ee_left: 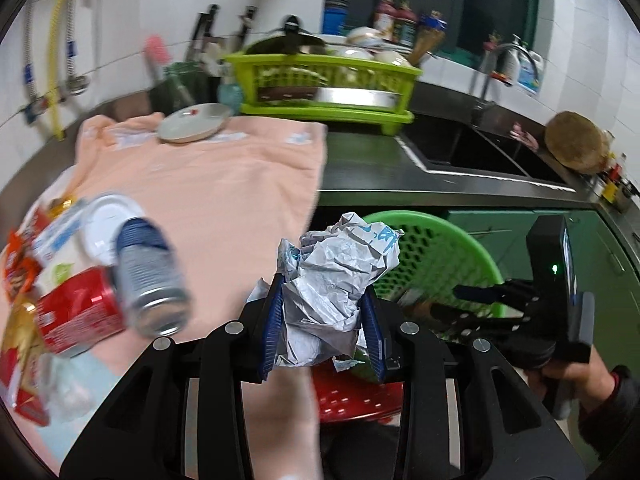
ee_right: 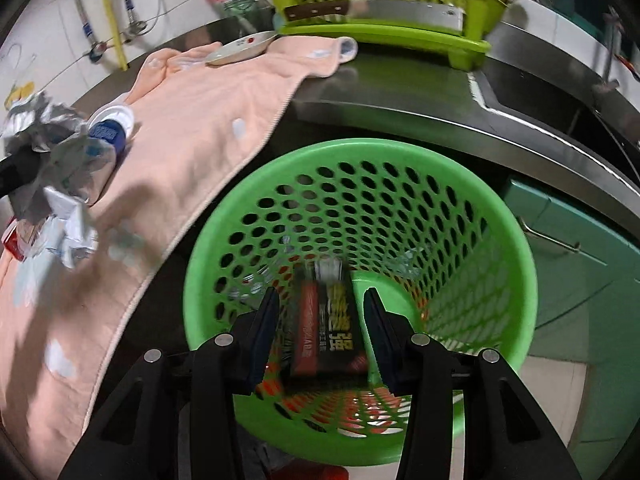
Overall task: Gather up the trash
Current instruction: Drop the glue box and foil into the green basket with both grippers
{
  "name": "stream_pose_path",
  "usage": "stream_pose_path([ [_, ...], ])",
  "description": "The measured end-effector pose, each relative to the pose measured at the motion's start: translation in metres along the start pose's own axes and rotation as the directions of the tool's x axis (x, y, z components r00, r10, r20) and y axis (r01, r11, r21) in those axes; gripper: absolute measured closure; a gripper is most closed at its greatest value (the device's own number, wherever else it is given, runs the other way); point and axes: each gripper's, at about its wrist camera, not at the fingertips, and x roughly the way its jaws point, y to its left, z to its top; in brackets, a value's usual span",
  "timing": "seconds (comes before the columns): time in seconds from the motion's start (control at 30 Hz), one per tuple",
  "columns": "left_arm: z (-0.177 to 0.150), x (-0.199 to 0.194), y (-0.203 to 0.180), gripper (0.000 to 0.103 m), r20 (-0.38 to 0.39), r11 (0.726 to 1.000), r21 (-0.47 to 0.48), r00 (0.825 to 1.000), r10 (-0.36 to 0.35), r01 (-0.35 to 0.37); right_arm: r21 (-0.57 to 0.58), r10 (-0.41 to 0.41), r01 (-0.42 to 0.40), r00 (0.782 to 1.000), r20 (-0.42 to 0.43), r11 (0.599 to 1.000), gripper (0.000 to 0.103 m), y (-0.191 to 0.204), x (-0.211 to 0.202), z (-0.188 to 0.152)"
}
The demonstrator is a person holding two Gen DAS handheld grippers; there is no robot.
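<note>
Counter: left claw [ee_left: 325, 322] grips blue-printed crumpled wrapper [ee_left: 340, 272], writing unreadable

We see a steel counter [ee_left: 360, 168] ahead of the left gripper [ee_left: 326, 320] — a peach towel [ee_left: 224, 184] covers its left part. Cans [ee_left: 80, 312] and wrappers [ee_left: 24, 264] lie on that towel, far left — a lime dish rack [ee_left: 328, 80] stands beyond.

Each hand-held gripper, left [ee_left: 325, 322] and right [ee_right: 320, 330], has glossy black linkage arms with round silver screws and ribbed blue finger pads [ee_left: 271, 332], while the person's bare-skinned hand [ee_left: 576, 376] shows a dark sleeve.
</note>
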Motion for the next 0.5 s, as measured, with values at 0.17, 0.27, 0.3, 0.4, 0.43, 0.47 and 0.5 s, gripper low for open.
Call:
stream_pose_path([
  [0.17, 0.009, 0.032, -0.037, 0.067, -0.035, 0.998, 0.028, 0.998, -0.048, 0.049, 0.020, -0.009, 0.009, 0.999, 0.032, 1.000, 0.052, -0.015, -0.015, -0.003],
  [0.27, 0.012, 0.052, -0.056, 0.067, -0.063, 0.996, 0.034, 0.995, -0.075, 0.077, 0.022, -0.028, 0.027, 0.998, 0.063, 0.999, 0.049, -0.022, -0.029, -0.006],
  [0.3, 0.011, 0.055, -0.059, 0.067, -0.070, 0.996, 0.034, 0.994, -0.080, 0.082, 0.023, -0.040, 0.038, 0.996, 0.076, 0.999, 0.046, -0.024, -0.035, -0.007],
  [0.4, 0.010, 0.071, -0.074, 0.064, -0.101, 0.995, 0.036, 0.991, -0.088, 0.092, 0.033, -0.059, 0.055, 0.992, 0.114, 0.998, 0.038, -0.032, -0.050, -0.009],
  [0.43, 0.010, 0.075, -0.078, 0.064, -0.106, 0.995, 0.038, 0.990, -0.091, 0.095, 0.038, -0.062, 0.058, 0.990, 0.127, 0.998, 0.036, -0.035, -0.056, -0.010],
  [0.47, 0.009, 0.078, -0.081, 0.063, -0.110, 0.995, 0.042, 0.990, -0.090, 0.095, 0.043, -0.067, 0.062, 0.988, 0.137, 0.997, 0.036, -0.037, -0.061, -0.011],
  [0.5, 0.008, 0.080, -0.083, 0.061, -0.115, 0.994, 0.045, 0.989, -0.090, 0.096, 0.047, -0.070, 0.064, 0.987, 0.143, 0.997, 0.036, -0.039, -0.064, -0.012],
])
